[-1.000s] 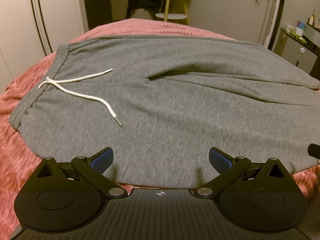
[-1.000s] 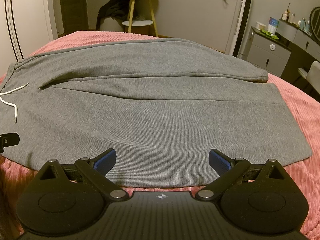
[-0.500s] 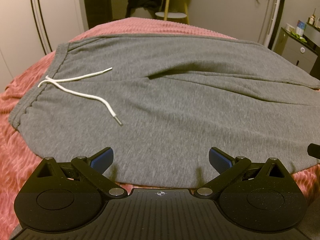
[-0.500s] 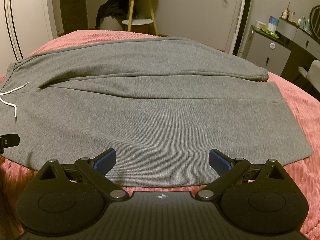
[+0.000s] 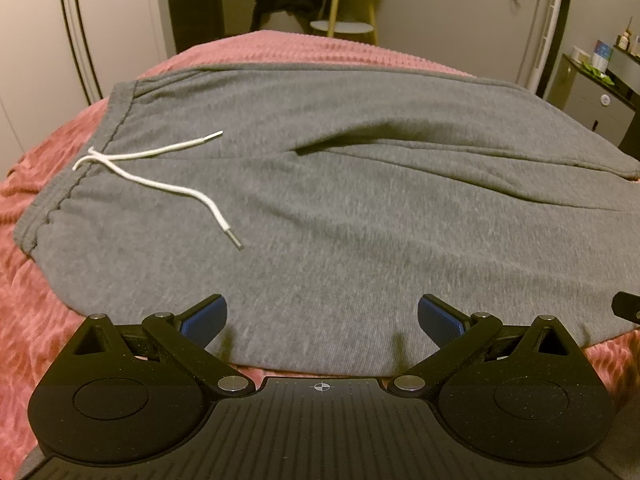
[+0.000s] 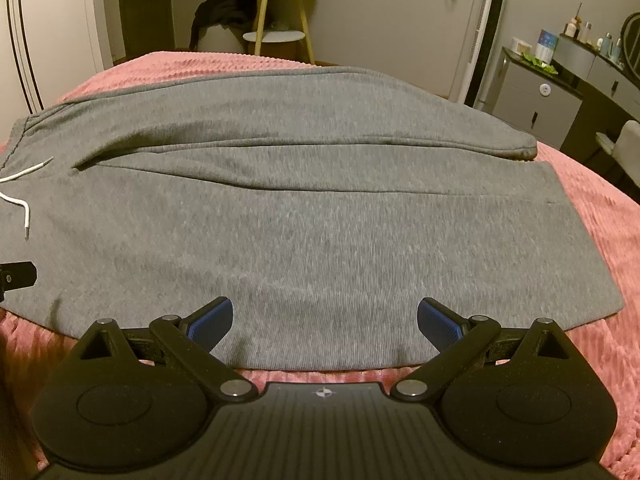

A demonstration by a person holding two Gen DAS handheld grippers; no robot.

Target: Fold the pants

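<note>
Grey sweatpants (image 5: pixel 360 208) lie spread flat across a bed with a pink textured blanket (image 5: pixel 24 300), filling the middle of both views. The waistband (image 5: pixel 80 184) sits at the left of the frame in the left wrist view, gathered and stitched with a dark seam, and a white drawstring (image 5: pixel 160 184) with metal-looking tips trails from it over the cloth. The two legs run toward the right, side by side, with a long shadowed fold between them; in the right wrist view the cuffs (image 6: pixel 524 150) end at the right of the frame, the far one rounded and a little bunched. The near edge of the pants reaches the bottom centre, just ahead of each tool.

The left gripper (image 5: pixel 322 320) has its jaws spread wide with nothing between them; the right gripper (image 6: pixel 324 318) is likewise spread and empty.

No writing can be read anywhere. Bottles and boxes on a dresser (image 6: pixel 536 96) at the upper right are too small to make out. The waistband is cut off at the left edge of the right wrist view.
</note>
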